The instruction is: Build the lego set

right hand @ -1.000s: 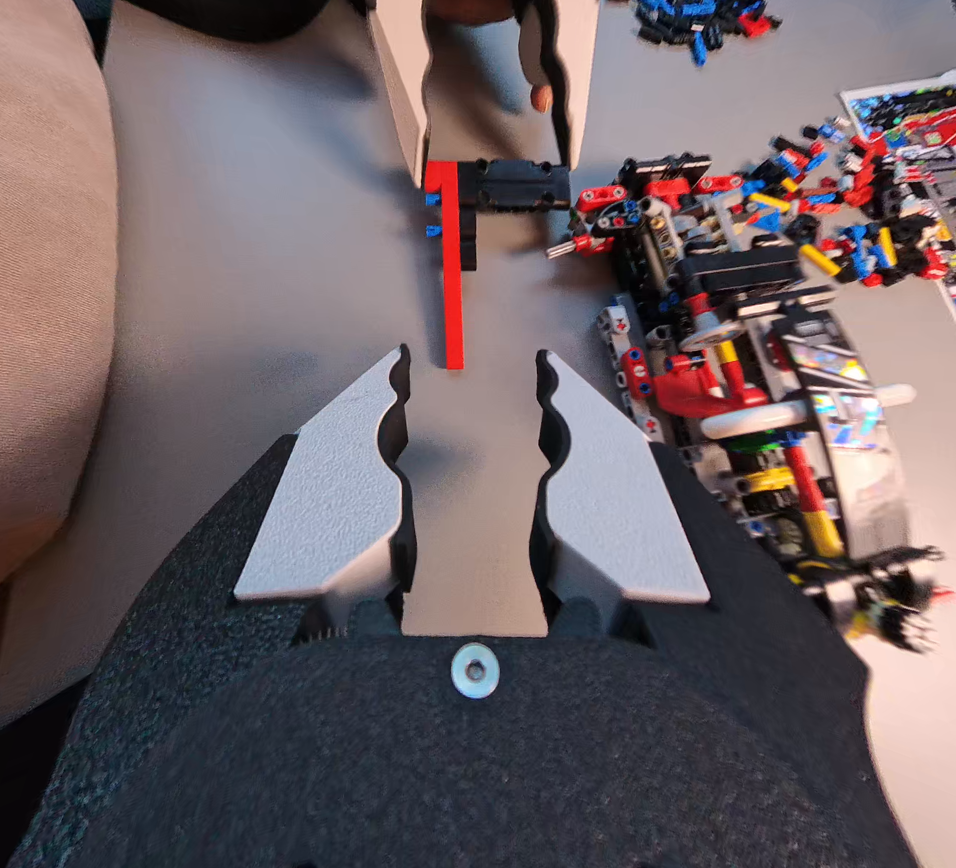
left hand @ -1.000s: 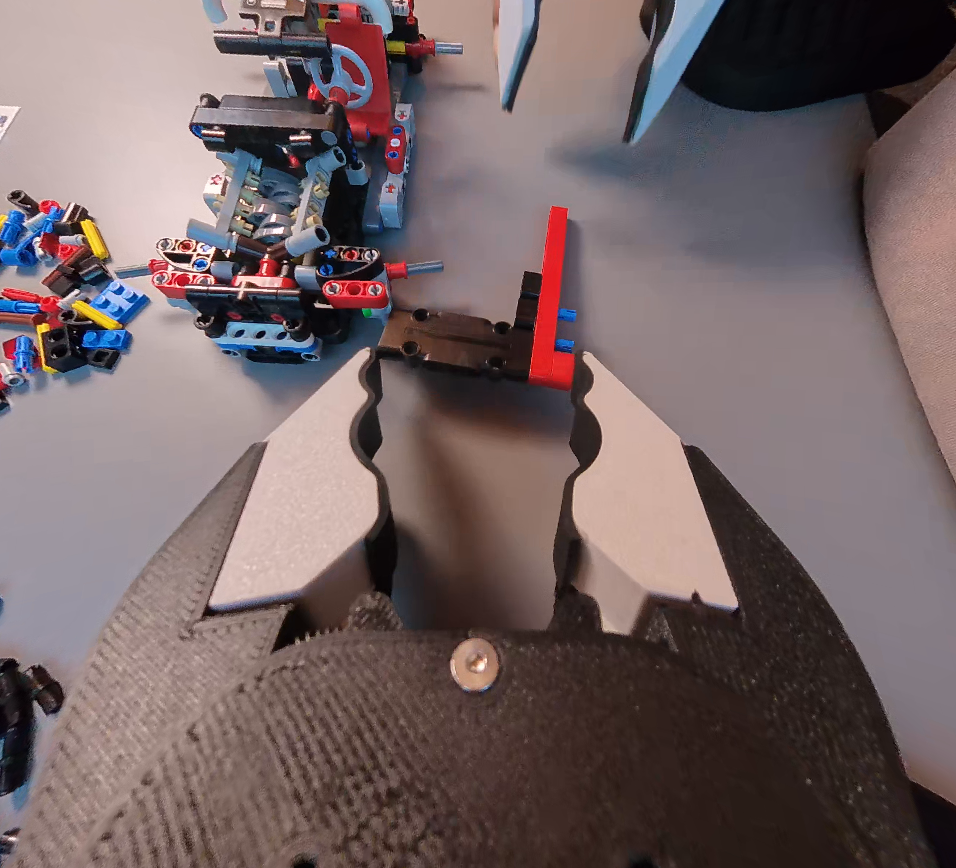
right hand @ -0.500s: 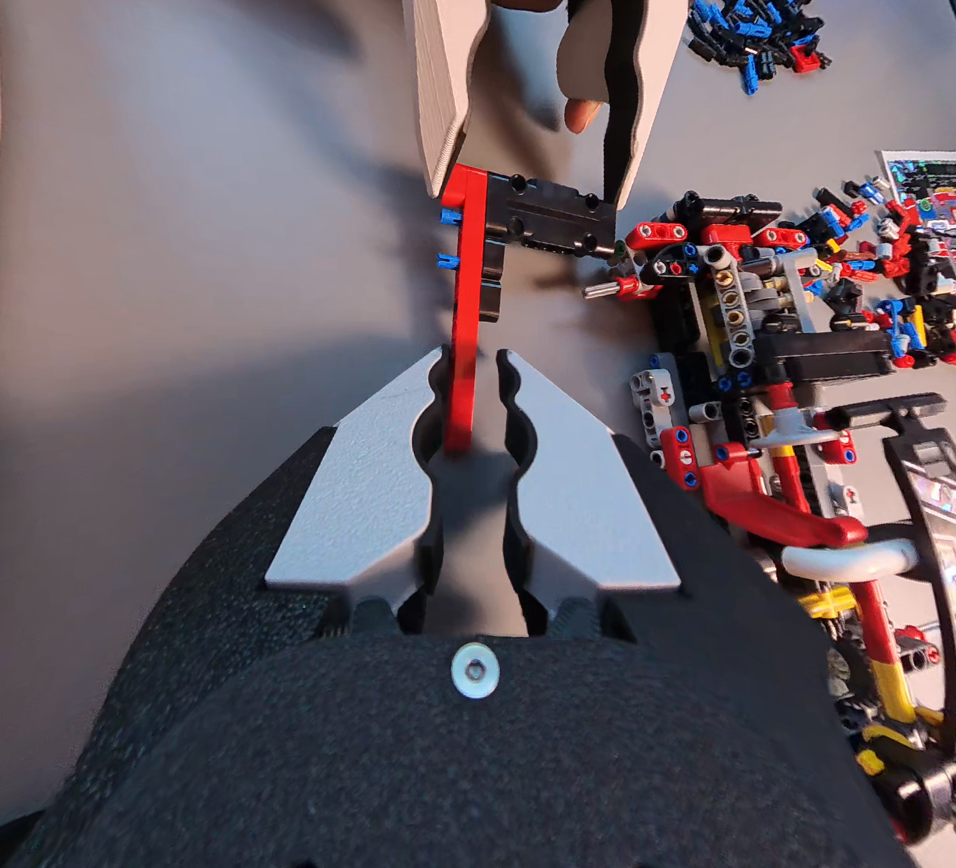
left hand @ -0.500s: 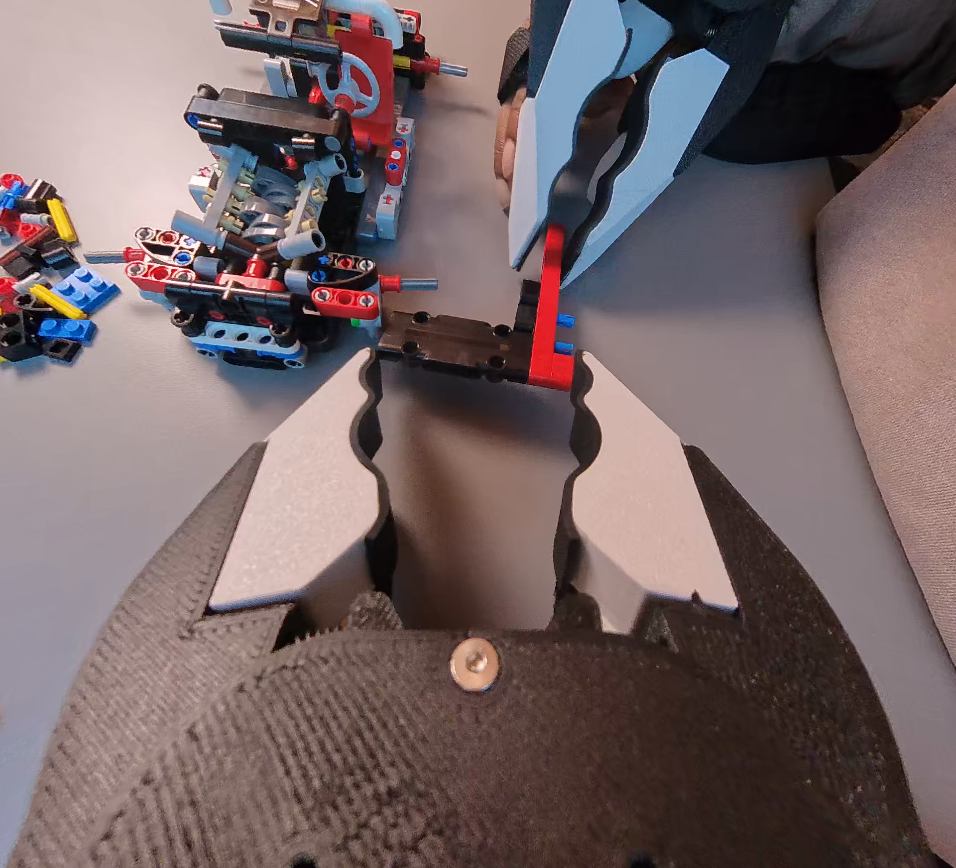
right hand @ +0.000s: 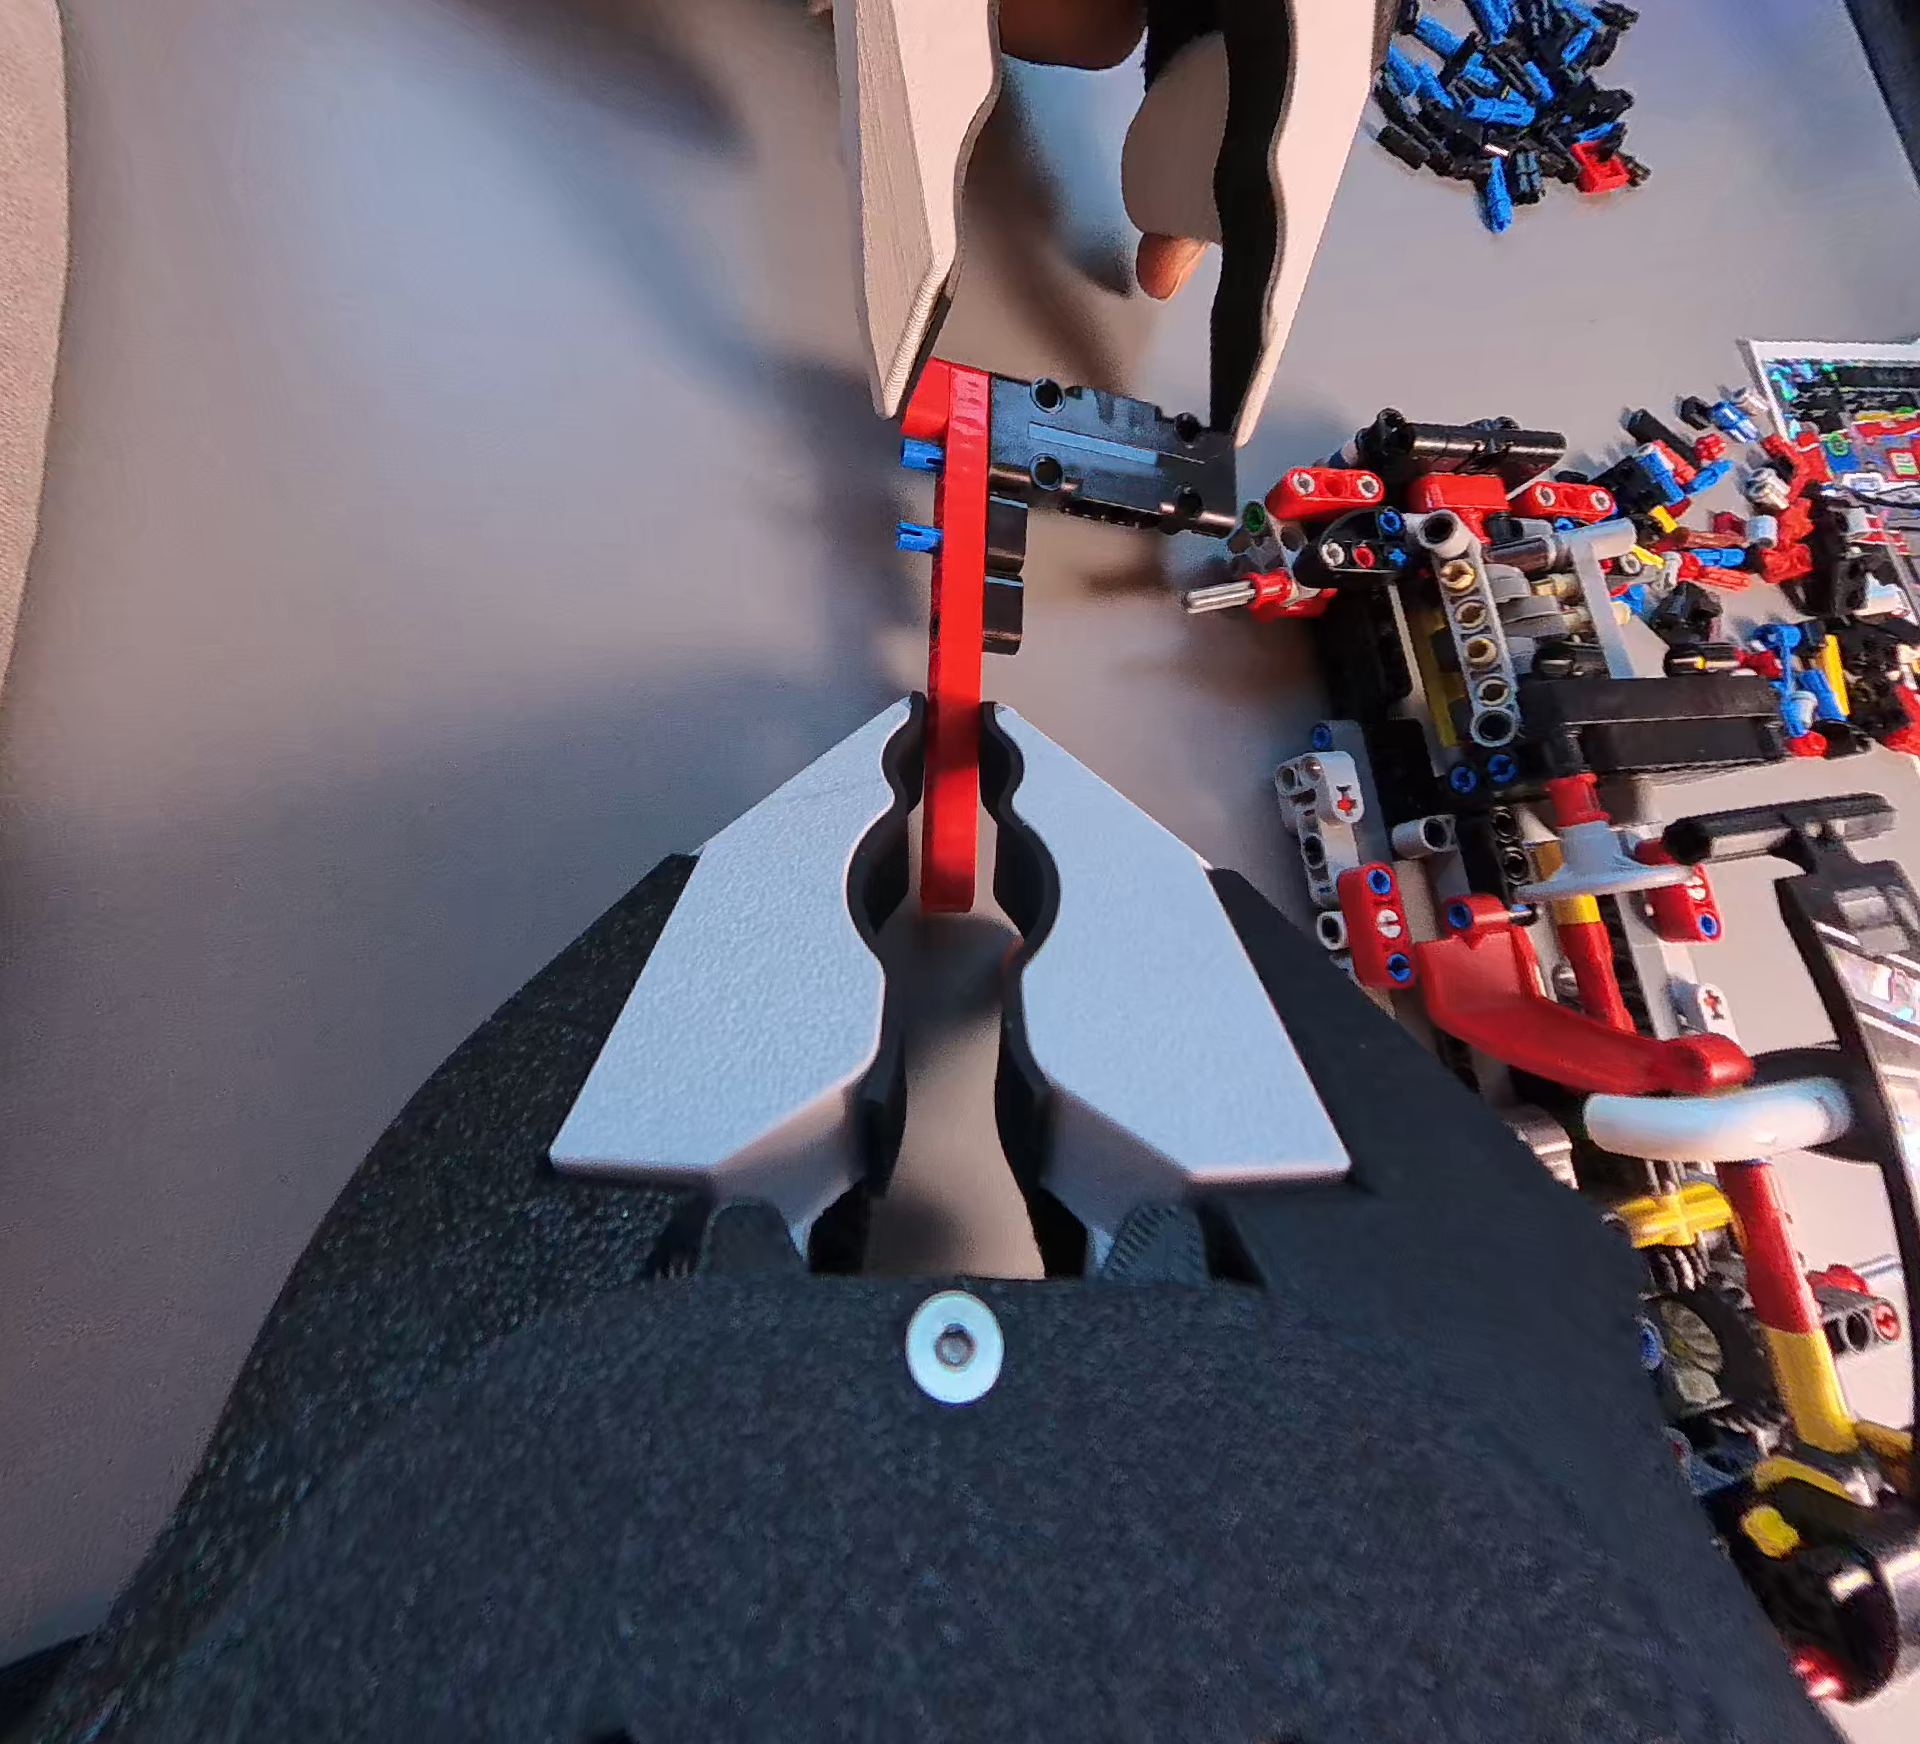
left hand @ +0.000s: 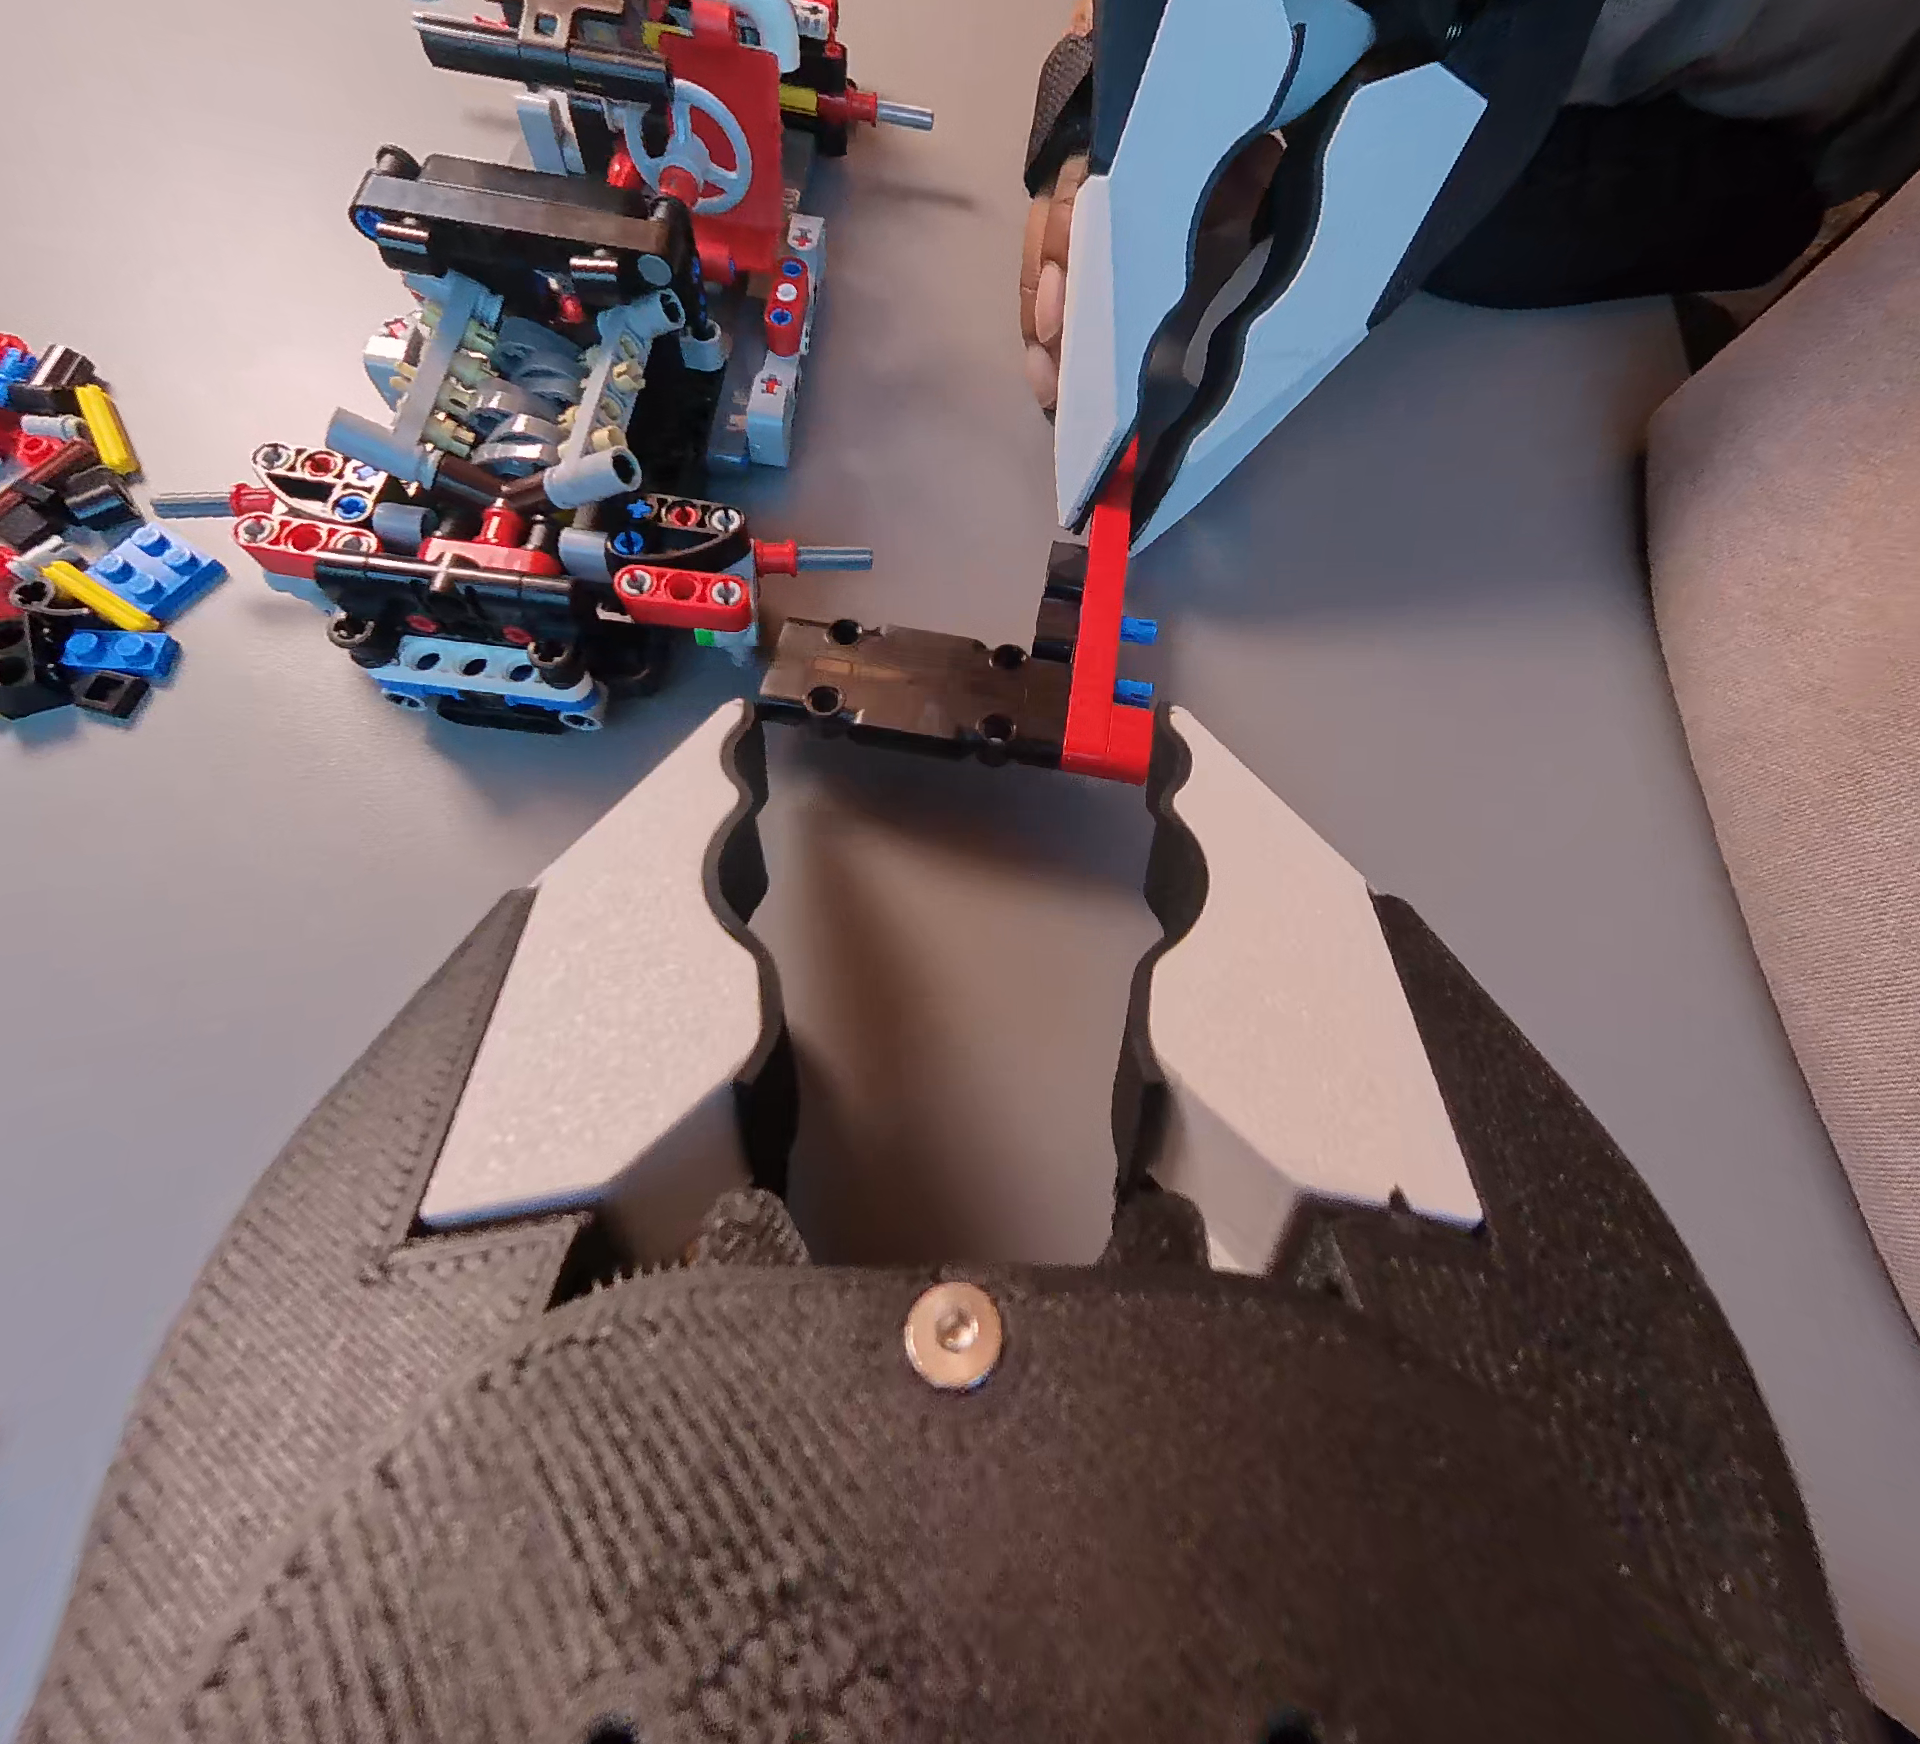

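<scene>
We take this for an indoor hobby or lab table, though the close views leave that unsure. A smooth grey tabletop [left hand: 1403,863] carries a half-built brick vehicle [left hand: 582,292], loose sorted pieces [right hand: 1496,84] at the far right, and a printed instruction sheet [right hand: 1839,406]. A beige upholstered cushion [left hand: 1808,655] borders the table's edge.

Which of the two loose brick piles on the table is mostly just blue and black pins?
The pile of blue and black pins, at the top right of the right wrist view. The other pile, left of the partly built car, mixes red, yellow, blue and black pieces.
</scene>
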The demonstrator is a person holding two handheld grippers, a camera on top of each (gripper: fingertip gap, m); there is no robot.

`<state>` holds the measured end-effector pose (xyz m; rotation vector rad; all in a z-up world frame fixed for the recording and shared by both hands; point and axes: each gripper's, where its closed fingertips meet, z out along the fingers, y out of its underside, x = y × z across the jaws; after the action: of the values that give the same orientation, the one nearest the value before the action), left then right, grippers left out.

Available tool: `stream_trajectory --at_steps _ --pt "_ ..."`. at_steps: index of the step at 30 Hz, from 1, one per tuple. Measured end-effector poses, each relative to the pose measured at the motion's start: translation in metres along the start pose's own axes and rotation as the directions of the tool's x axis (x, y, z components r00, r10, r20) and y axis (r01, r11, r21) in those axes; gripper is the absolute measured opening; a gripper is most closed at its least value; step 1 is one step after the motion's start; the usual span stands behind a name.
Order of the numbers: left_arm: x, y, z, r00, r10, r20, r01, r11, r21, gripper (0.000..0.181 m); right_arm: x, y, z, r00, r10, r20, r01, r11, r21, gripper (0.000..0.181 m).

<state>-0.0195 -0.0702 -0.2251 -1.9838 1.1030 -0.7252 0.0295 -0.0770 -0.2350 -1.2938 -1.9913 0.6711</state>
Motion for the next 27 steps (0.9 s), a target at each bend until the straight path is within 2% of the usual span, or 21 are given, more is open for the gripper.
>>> stream_trajectory --at_steps 5,11,17,22,25,27 --pt "0.003 0.008 0.002 0.999 0.048 0.001 -0.048 0.998 -0.049 0.073 -0.005 -0.001 0.0 1.0 -0.013 0.016 0.013 1.0 0.0 0.007" --pt "0.005 0.01 0.002 0.998 0.061 -0.008 -0.062 0.997 -0.054 0.072 -0.004 0.004 -0.001 0.999 -0.038 0.006 0.038 0.999 -0.022 0.007" --pt "0.011 -0.002 -0.005 0.998 0.016 -0.062 -0.014 1.0 0.027 0.072 -0.009 0.004 -0.005 0.998 -0.059 0.025 0.059 0.998 -0.008 0.007" --pt "0.01 0.001 -0.001 0.998 0.016 -0.062 -0.015 1.0 0.013 0.068 -0.021 0.002 -0.008 0.993 -0.072 0.093 0.07 0.997 0.021 0.007" --pt "0.012 0.002 0.0 0.998 0.023 -0.066 -0.023 1.0 0.001 0.063 -0.027 0.002 -0.012 0.989 -0.068 0.128 0.064 0.997 0.036 0.016" --pt "0.012 0.002 0.0 0.998 0.028 -0.063 -0.028 1.0 0.002 0.062 -0.028 -0.002 -0.017 0.987 -0.038 0.156 0.029 0.998 0.065 0.028"
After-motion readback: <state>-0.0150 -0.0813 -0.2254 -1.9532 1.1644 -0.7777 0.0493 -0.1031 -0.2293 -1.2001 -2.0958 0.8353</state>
